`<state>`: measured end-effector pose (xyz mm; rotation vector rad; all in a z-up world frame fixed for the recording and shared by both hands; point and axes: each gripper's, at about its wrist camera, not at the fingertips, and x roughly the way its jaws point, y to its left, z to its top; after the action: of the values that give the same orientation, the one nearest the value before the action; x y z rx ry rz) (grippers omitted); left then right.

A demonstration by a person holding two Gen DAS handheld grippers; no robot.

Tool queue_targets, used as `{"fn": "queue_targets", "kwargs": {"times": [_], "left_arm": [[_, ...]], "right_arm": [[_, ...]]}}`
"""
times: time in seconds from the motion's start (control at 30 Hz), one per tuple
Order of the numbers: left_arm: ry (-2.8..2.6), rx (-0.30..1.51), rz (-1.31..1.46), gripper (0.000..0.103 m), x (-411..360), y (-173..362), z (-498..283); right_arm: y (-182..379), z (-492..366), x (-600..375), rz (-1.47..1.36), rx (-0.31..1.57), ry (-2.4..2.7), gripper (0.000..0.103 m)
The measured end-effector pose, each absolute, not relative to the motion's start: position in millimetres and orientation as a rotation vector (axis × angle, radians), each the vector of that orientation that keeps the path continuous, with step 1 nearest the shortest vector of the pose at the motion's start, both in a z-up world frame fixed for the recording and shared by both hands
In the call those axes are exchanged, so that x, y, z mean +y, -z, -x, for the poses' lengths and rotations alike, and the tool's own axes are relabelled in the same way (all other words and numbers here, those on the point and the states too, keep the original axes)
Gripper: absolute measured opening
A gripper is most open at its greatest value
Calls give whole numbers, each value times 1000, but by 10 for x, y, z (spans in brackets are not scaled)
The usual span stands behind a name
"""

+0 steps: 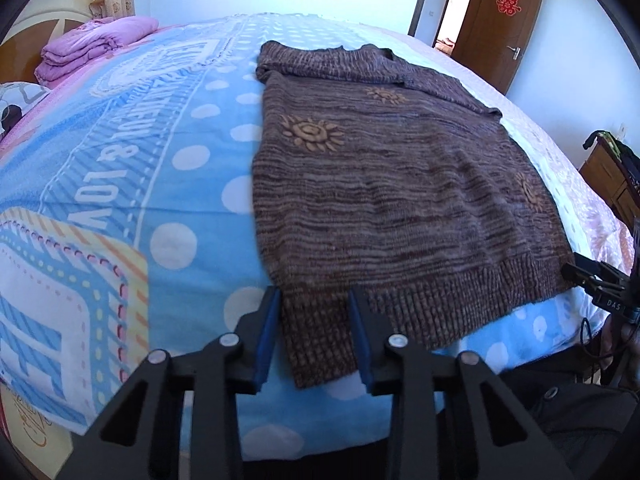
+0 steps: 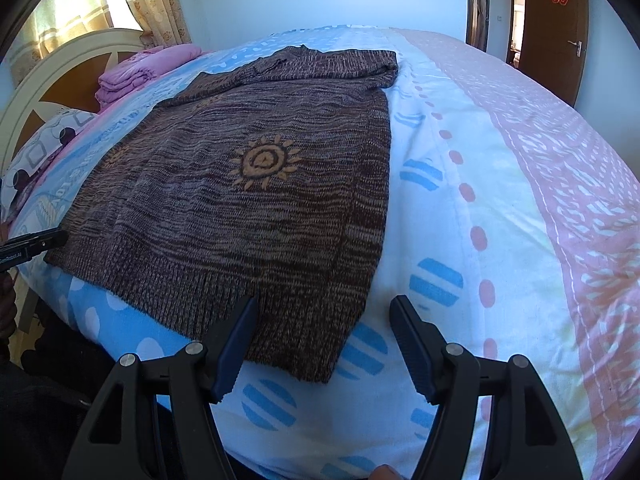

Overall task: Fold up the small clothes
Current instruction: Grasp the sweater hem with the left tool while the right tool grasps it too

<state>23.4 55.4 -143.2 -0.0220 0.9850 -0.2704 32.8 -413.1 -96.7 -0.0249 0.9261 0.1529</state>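
Brown marled knit sweater with orange sun motifs [image 1: 384, 184] is lying flat near the bed's [image 1: 192, 208] front edge, sleeves already folded in. Left gripper [image 1: 314, 320] is straddling the hem corner, grip unclear; right gripper [image 2: 324, 344] is hanging apart. Body folds remaining.

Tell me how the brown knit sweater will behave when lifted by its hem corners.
The brown knit sweater looks soft and floppy, lying flat on the bedspread, so it will likely sag between the corners. Its thick ribbed hem suggests moderate weight and good grip, probably not slippery.

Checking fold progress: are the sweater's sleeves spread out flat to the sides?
No, the sweater lies as a neat rectangle, its sleeves folded across the top by the collar.
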Motion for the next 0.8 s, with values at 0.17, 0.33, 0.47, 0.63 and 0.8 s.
{"fn": "queue_targets", "kwargs": {"times": [0.17, 0.33, 0.47, 0.63, 0.8], "left_arm": [[304, 979, 26, 10, 560, 1425, -231], [326, 943, 47, 9, 596, 1321, -217], [336, 927, 51, 9, 611, 1289, -221], [341, 889, 97, 9, 711, 1189, -219], [333, 841, 137, 8, 815, 1053, -218]], "right_arm": [[970, -305, -4193, -16, 919, -173, 68], [973, -280, -4187, 7, 919, -176, 40], [951, -278, -4212, -65, 929, -272, 6], [693, -172, -4369, -135, 817, -311, 6], [488, -59, -4548, -209, 714, -307, 6]]}}
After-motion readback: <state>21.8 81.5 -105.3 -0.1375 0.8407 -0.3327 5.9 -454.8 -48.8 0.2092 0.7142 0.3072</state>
